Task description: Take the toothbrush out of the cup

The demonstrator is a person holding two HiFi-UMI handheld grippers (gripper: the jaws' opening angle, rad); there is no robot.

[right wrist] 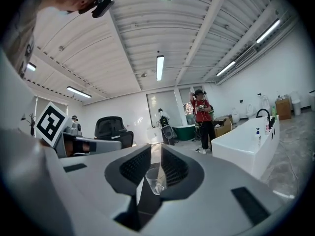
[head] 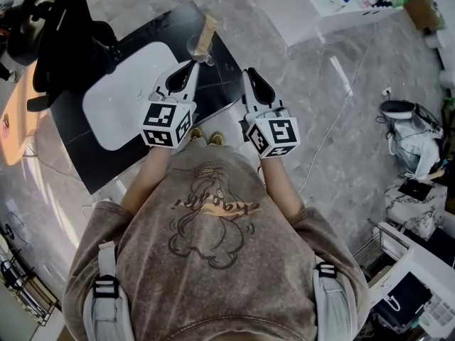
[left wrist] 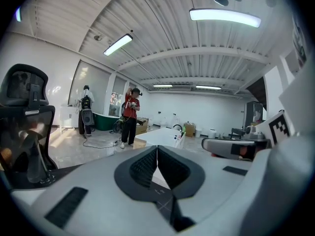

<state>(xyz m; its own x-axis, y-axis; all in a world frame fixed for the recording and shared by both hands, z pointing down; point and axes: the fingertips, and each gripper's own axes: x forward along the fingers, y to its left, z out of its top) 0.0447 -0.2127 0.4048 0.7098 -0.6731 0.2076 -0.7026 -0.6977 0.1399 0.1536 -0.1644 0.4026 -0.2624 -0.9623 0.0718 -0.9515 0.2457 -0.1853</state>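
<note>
Fingers (left wrist: pixel 142 167) of the left gripper (head: pixel 190 65) are clenched on nothing at centre frame. Those of the right gripper (head: pixel 248 72), just right of it, are likewise pressed together and bare. Both point toward the cup (head: pixel 198 50), which stands near the counter (head: pixel 146 41) edge at upper centre, apart from them. As I judge it, clenched fingers would shove the light glass rather than take the brush, and a slanted pull could tip it over the edge. At left the white basin (head: pixel 117 101) shows nothing inside. The cup holds only the toothbrush (head: pixel 207 27), leaning up-right.
</note>
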